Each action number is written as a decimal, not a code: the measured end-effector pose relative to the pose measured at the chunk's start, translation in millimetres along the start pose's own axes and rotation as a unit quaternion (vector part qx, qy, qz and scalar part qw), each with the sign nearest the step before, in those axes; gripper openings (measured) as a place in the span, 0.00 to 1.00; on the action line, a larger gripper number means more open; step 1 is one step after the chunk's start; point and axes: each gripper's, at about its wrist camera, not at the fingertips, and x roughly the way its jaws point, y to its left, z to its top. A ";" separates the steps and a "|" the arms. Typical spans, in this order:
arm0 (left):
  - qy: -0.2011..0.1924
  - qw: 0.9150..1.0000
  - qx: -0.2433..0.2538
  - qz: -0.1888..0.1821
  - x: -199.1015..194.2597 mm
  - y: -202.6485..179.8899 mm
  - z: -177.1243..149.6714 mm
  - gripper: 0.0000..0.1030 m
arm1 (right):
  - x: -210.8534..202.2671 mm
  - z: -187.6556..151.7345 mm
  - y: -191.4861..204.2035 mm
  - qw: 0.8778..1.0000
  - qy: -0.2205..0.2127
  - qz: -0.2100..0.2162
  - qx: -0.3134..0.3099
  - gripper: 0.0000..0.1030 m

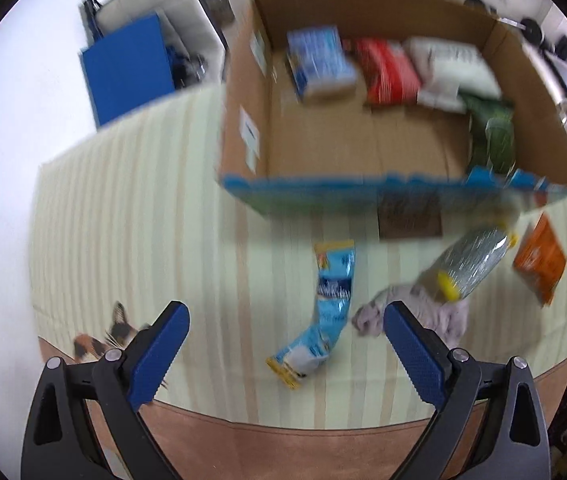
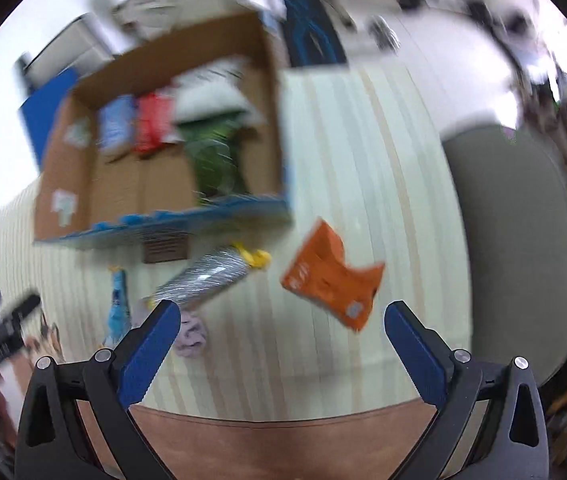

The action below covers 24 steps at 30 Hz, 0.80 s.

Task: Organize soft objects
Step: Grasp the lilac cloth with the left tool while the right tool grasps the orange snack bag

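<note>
Both views motion-blurred, labels unreadable.

Left tongs [image 1: 285, 322] spread wide, nothing between the pads, hovering over the table [image 1: 131, 216] near its front edge. Right tongs [image 2: 282, 318] also wide and empty.

Loose soft items on the striped cloth, in front of the cardboard box [image 1: 243, 128]: blue-and-white pouch [image 1: 329, 308] lying bent, straight ahead of the left tongs; silver bag with yellow ends [image 1: 469, 264] to its right, resting partly on a pale lilac cloth [image 1: 443, 312]; orange packet [image 2: 329, 276] furthest right, ahead of the right tongs and slightly crumpled.

Already in the box, along the back wall: blue pack [image 1: 317, 62], red pack [image 1: 387, 72], white pillow-like pack [image 1: 453, 70]; green bag [image 1: 491, 136] against the right wall. Box front flap is blue-printed and folded down toward the tongs.

A calico cat-print item [image 1: 103, 338] is half hidden behind the left finger [image 1: 155, 356] in the left wrist view.

Brown table edge shows below the cloth. A blue cabinet [image 1: 131, 64] stands behind; grey chair [image 2: 511, 232] on the right; white walls.
</note>
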 end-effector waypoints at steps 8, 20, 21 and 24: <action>0.062 0.998 0.002 0.001 53.3 -7.7 -15.0 0.97 | 78.0 13.5 -18.5 0.994 0.034 -0.074 -0.075 1.00; 0.113 0.993 0.035 0.008 110.6 -12.6 -38.3 0.69 | 136.9 -11.3 -15.6 0.985 0.129 -0.052 -0.098 0.81; 0.119 0.992 0.033 0.008 114.3 -10.5 -40.3 0.58 | 138.2 -15.6 -17.2 0.985 0.147 -0.025 -0.083 0.81; 0.131 0.991 -0.001 -0.030 116.8 -1.4 -42.9 0.34 | 136.1 -27.4 -15.1 0.984 0.165 0.022 -0.070 0.82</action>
